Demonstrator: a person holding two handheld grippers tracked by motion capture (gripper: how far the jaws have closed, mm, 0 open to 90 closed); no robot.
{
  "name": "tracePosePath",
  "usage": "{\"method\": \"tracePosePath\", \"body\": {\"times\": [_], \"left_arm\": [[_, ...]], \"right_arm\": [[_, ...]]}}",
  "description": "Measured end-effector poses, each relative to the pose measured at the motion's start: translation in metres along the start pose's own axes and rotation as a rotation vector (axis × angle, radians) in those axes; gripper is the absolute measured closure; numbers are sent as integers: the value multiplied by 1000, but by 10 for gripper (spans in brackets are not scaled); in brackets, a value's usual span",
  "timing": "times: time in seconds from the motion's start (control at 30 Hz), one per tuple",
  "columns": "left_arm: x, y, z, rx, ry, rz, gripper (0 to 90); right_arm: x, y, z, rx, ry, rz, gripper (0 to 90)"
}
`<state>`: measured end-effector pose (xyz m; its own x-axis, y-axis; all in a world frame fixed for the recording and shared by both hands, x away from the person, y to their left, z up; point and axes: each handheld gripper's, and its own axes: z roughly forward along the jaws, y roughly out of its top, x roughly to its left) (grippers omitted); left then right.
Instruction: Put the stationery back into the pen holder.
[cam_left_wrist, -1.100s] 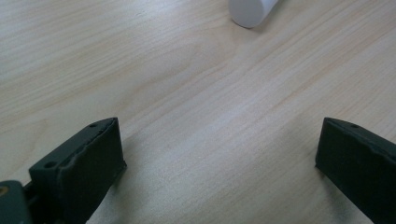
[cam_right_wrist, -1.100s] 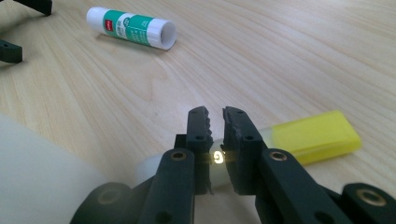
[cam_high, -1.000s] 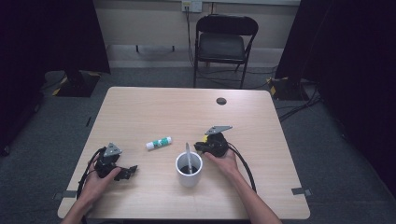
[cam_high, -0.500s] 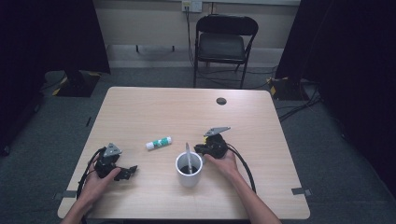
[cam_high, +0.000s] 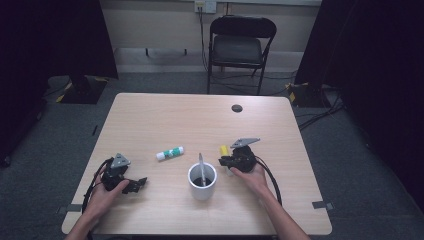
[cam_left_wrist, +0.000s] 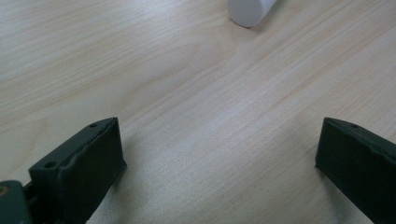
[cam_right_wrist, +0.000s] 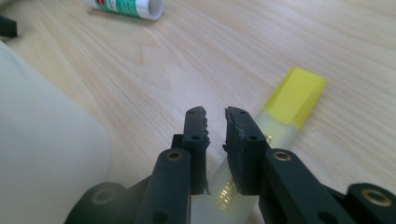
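- The yellow-capped marker (cam_right_wrist: 280, 121) lies flat on the table (cam_high: 165, 115), near its right edge, just right of the white cup (cam_high: 202, 181).
- Its long axis runs straight ahead of the right gripper (cam_right_wrist: 215, 116), cap end farthest out.
- Those jaws, nearly pressed together, have just been parting a crack above the barrel, not pinching it.
- The right gripper view shows that gap.
- The left gripper (cam_left_wrist: 219, 144), spread wide, sits near the left edge.
- The glue stick (cam_high: 169, 153) lies between.

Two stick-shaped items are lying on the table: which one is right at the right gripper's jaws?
The yellow-capped highlighter, lying just under and beside the right gripper. The green-and-white glue stick lies apart, on the far side of the white mug.
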<state>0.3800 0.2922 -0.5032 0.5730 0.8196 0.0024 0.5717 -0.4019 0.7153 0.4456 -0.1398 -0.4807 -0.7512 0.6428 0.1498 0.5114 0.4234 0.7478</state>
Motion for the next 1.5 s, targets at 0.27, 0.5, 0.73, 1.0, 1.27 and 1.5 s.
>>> {"method": "tracePosePath", "body": {"times": [0.27, 0.5, 0.73, 1.0, 1.27, 1.5], "left_arm": [[0, 0, 0, 1, 0, -1, 3], [0, 0, 0, 1, 0, 1, 3], [0, 0, 0, 1, 0, 0, 3], [0, 0, 0, 3, 0, 4, 3], [0, 0, 0, 4, 0, 6, 3], [0, 0, 0, 4, 0, 6, 3]], "right_arm": [[-6, -5, -11, -30, -82, 27, 614], [-5, -8, -2, -9, -118, 45, 551], [-5, -10, 0, 23, -156, 52, 620], [-10, -15, -10, 54, -156, 58, 661], [-3, -28, -28, 87, -153, 36, 661], [7, -41, -41, 107, -157, 7, 653]]}}
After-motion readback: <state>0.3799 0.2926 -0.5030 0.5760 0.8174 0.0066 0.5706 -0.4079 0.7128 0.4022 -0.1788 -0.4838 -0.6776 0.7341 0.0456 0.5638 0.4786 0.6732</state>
